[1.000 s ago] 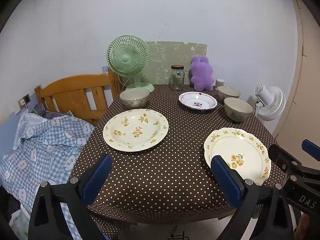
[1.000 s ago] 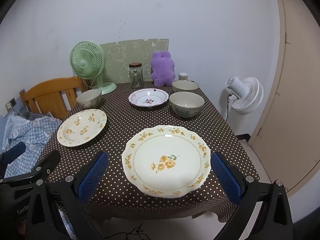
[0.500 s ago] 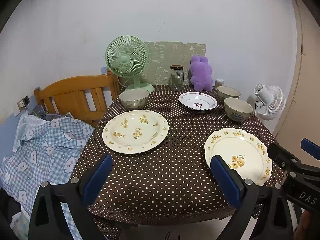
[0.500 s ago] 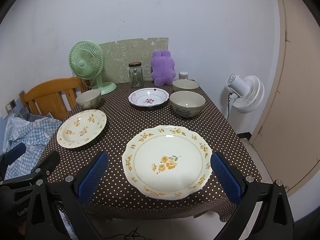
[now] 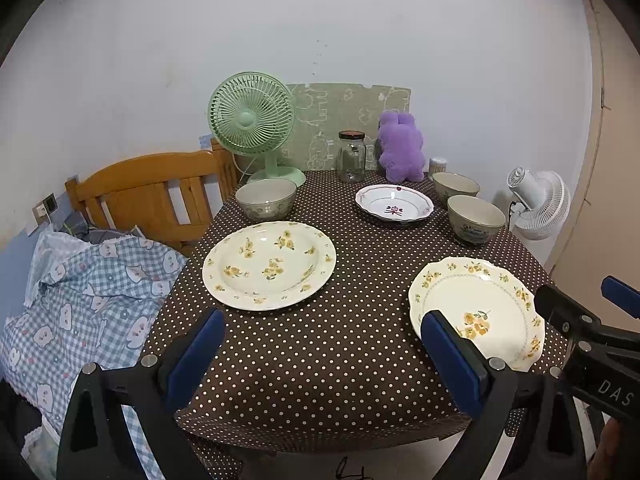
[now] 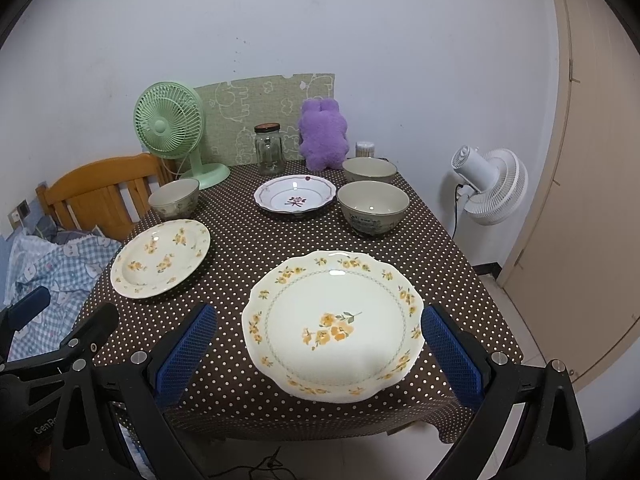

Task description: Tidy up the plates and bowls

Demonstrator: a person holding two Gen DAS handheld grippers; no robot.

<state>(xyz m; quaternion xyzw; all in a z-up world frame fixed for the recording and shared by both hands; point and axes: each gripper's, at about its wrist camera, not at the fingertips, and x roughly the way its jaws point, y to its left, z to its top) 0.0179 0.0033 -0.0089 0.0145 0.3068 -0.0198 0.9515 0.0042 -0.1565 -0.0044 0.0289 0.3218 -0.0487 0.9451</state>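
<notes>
Barely any change: left gripper (image 5: 320,354) and right gripper (image 6: 318,350) still wide, empty, hovering lower frame. Scalloped plate (image 6: 333,324) untouched, sorting not started yet.

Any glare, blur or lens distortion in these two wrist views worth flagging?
Left wrist view: sharp, heavy fisheye bowing of the door frame, dark corner vignette. Right wrist view: equally sharp, small ceiling-light glints on the scalloped plate and red-flower dish, soft shadows under the bowls; no motion blur in either.
</notes>
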